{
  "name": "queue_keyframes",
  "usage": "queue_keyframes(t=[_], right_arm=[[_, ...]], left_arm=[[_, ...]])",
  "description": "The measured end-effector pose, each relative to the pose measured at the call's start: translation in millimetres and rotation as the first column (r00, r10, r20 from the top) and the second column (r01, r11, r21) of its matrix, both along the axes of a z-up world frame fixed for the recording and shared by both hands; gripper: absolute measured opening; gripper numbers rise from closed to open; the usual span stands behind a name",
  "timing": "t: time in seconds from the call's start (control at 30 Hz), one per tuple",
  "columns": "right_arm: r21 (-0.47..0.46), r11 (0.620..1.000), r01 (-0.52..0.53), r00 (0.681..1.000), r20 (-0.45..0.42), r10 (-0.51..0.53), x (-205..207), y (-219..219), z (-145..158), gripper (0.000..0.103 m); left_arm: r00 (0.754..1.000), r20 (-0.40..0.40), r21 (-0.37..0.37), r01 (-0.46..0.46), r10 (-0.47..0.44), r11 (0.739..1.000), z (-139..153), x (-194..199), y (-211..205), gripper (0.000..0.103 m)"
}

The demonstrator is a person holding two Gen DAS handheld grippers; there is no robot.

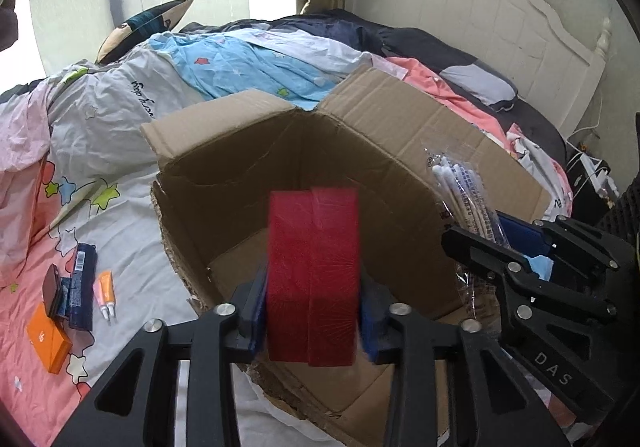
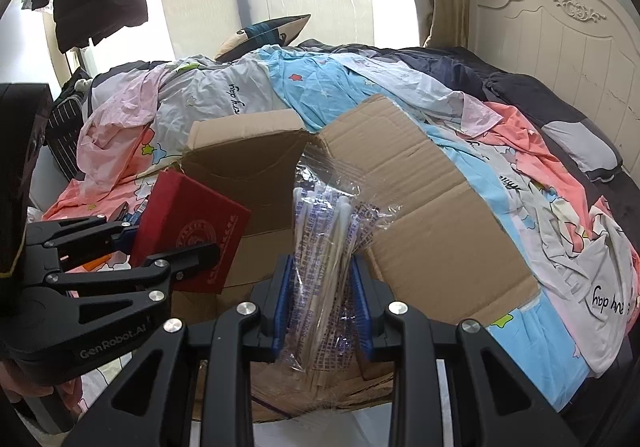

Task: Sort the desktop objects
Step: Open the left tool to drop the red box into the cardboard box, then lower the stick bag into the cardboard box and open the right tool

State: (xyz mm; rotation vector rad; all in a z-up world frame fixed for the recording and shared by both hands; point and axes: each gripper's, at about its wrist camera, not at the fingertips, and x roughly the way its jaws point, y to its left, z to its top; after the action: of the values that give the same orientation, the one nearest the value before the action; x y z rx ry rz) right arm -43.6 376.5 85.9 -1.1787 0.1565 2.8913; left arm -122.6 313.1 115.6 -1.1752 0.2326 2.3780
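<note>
An open cardboard box (image 1: 360,151) lies on a bed covered with clothes. My left gripper (image 1: 312,311) hangs over its mouth with a red box (image 1: 312,271) between the blue pads. The jaws stand a little wider than the red box, which looks blurred and loose. In the right wrist view the red box (image 2: 188,231) hangs tilted over the cardboard box (image 2: 260,167), beside the left gripper (image 2: 160,243). My right gripper (image 2: 322,299) is shut on a clear plastic pack of white sticks (image 2: 328,235), held over the carton's right side. The right gripper (image 1: 516,243) and its pack of white sticks (image 1: 460,187) also show in the left wrist view.
On the sheet left of the carton lie an orange packet (image 1: 48,343), a dark blue tube (image 1: 82,287), two small orange tubes (image 1: 106,295) and a dark compact (image 1: 52,287). Heaped clothes surround the carton. A white headboard (image 1: 480,7) stands at the back right.
</note>
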Motion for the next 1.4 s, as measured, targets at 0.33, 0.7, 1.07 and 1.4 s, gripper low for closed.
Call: queue_keyframes(t=[0.33,0.7,1.07,1.4], right_arm=[[-0.008,1.0,0.009,1.0,0.009,-0.009,-0.3,2.1,-5.9,0.026],[-0.002,1.0,-0.001,1.0,0.02,0.001,-1.5,-5.9,-9.3,0.026],[-0.001,1.0,-0.028,0.999,0.031,0.028,-8.6,-25.3,-13.0,0.026],[0.007,0.999,-0.053,0.997,0.064,0.052,-19.7,-44.6,-25.1,0.026]], left_arm=[[0.995,-0.083,0.091,-0.056,0.064,0.994,16.8,9.2,-28.4,0.103],[0.953,-0.279,0.027,-0.112,0.115,0.993,21.6,37.2,-53.7,0.103],[0.904,-0.356,0.088,-0.22,0.237,0.972,7.5,52.9,-98.9,0.103],[0.846,-0.455,0.139,-0.242,0.279,0.96,6.5,76.8,-127.7,0.103]])
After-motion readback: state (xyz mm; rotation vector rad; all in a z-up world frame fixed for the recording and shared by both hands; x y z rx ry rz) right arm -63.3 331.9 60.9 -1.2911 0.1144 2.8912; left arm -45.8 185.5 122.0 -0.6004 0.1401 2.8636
